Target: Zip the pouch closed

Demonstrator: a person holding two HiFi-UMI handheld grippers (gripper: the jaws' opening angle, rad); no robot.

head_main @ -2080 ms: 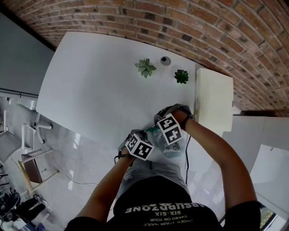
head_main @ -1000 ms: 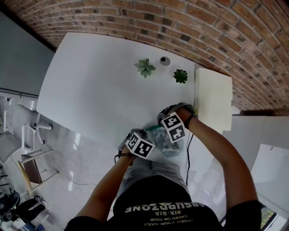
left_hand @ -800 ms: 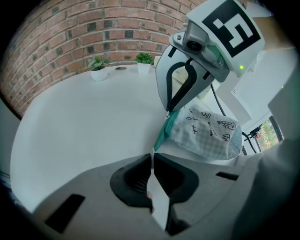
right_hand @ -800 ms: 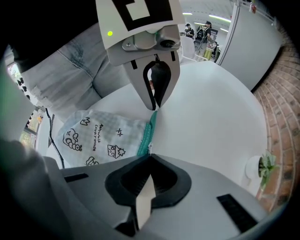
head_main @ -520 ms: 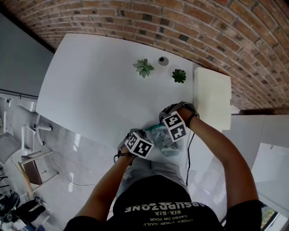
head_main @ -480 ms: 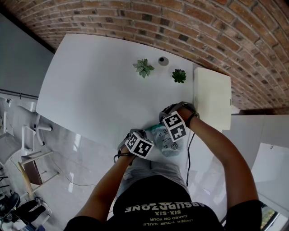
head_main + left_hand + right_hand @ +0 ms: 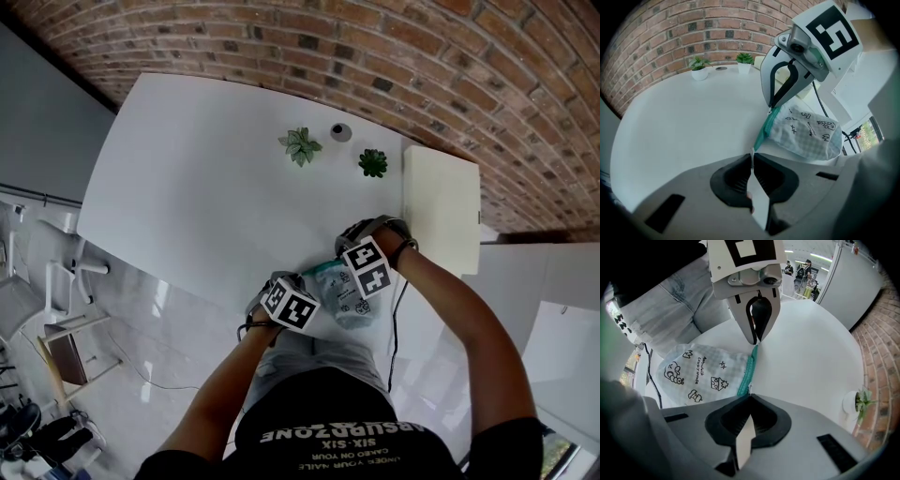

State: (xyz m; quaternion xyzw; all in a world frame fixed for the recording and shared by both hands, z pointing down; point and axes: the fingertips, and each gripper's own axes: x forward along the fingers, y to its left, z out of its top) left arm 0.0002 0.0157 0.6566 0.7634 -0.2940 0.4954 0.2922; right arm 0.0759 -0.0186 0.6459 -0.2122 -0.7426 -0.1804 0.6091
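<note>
At the counter's (image 7: pixel 234 169) 6 o'clock edge lies the pouch (image 7: pixel 345 305), its zip (image 7: pixel 749 367) running 8 to 2 o'clock and its body toward 5. Its ends are pinched by the left tongs (image 7: pixel 752 158) and, on the pull (image 7: pixel 749 390), the right tongs (image 7: pixel 749 399), which sit slightly nearer 3 o'clock than before. Only the gripper views show the zip; from above, cubes (image 7: pixel 367 267) hide the tips.
</note>
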